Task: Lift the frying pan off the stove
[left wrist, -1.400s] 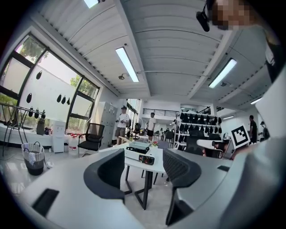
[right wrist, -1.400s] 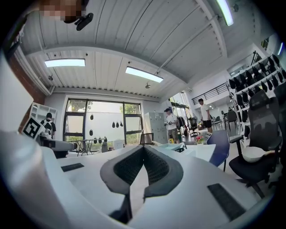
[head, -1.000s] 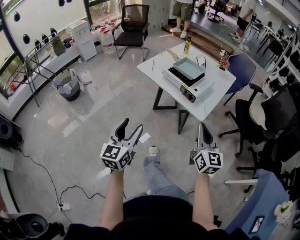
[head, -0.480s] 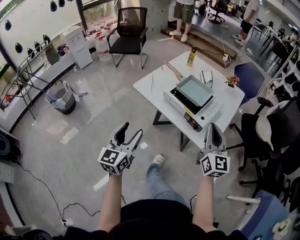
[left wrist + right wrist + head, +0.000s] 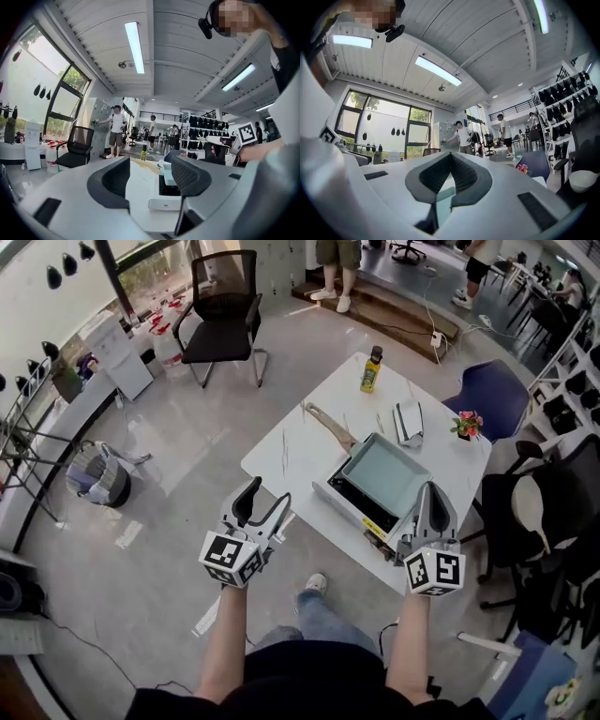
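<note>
A square pale-teal frying pan (image 5: 386,472) with a wooden handle (image 5: 328,428) sits on a white portable stove (image 5: 349,505) on the white table (image 5: 281,460). My left gripper (image 5: 267,489) is open and empty, held at the table's near-left edge, short of the stove. My right gripper (image 5: 432,489) is shut on nothing and hovers over the stove's near-right corner. In the left gripper view the stove (image 5: 165,202) and the pan (image 5: 168,176) show between the open left gripper (image 5: 150,176) jaws. In the right gripper view the right gripper (image 5: 451,157) has its tips touching, with the pan (image 5: 444,196) showing pale teal below them.
On the table stand a yellow-green bottle (image 5: 372,368), a small flower pot (image 5: 466,423) and a grey-white folded item (image 5: 408,422). A blue chair (image 5: 497,390) and black office chairs (image 5: 548,512) crowd the right side. A black chair (image 5: 220,320) stands far left; people stand beyond.
The table and stove have come much closer and now lie just under the grippers. Both grippers keep their pose: left open, right shut.
</note>
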Action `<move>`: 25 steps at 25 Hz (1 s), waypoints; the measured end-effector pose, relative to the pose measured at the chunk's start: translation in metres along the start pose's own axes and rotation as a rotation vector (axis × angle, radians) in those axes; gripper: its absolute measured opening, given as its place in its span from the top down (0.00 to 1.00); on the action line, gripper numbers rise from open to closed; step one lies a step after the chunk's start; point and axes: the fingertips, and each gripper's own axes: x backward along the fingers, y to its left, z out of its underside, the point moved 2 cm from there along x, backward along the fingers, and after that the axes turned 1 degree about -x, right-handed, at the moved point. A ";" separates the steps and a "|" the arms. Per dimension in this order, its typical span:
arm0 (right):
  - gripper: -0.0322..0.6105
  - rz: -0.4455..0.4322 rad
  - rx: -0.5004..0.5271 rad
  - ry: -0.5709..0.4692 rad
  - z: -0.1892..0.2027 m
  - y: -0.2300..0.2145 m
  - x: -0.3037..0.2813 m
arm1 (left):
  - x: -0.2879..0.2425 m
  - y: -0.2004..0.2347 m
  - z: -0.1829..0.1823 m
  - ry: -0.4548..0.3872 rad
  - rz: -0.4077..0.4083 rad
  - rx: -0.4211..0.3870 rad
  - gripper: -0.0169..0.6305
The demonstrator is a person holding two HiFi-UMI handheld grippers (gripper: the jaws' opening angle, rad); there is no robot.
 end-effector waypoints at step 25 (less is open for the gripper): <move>0.95 0.255 -0.024 0.016 -0.004 -0.072 -0.026 | -0.169 -0.006 -0.046 0.056 0.310 -0.158 0.55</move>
